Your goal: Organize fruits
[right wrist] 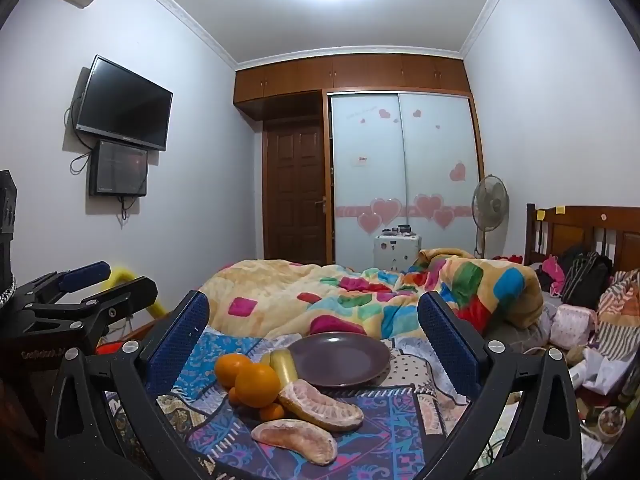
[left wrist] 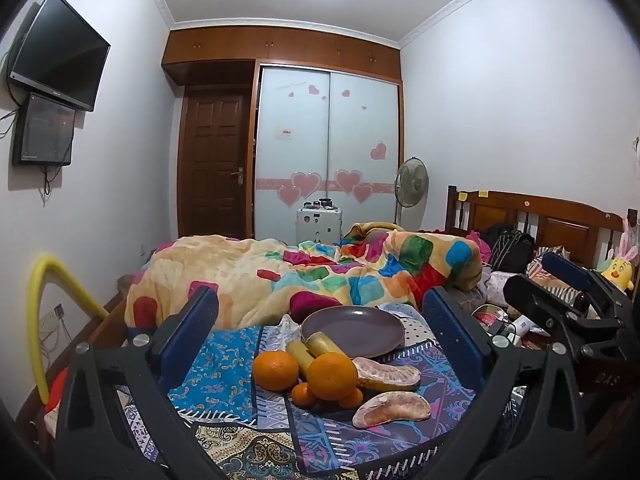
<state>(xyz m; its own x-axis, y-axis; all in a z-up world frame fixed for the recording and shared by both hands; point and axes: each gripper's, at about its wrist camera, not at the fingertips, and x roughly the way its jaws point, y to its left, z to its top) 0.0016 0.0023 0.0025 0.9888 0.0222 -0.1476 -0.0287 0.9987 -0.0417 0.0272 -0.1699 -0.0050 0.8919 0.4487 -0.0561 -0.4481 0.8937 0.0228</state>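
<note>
A pile of fruit lies on a patterned cloth: two big oranges (left wrist: 332, 375) (right wrist: 256, 385), small tangerines (left wrist: 303, 394), two bananas (left wrist: 308, 350) (right wrist: 283, 364) and two peeled pomelo segments (left wrist: 391, 409) (right wrist: 295, 440). An empty purple plate (left wrist: 354, 330) (right wrist: 340, 358) sits just behind the fruit. My left gripper (left wrist: 320, 308) is open and empty, above and in front of the pile. My right gripper (right wrist: 314, 312) is open and empty too, fingers either side of the plate and fruit. Each gripper shows at the edge of the other's view.
A rumpled colourful blanket (left wrist: 320, 272) covers the bed behind the plate. Bags, clothes and clutter (right wrist: 580, 320) lie to the right by the wooden headboard. A yellow foam tube (left wrist: 40, 320) stands at the left. A wardrobe, door, fan and wall TV are far back.
</note>
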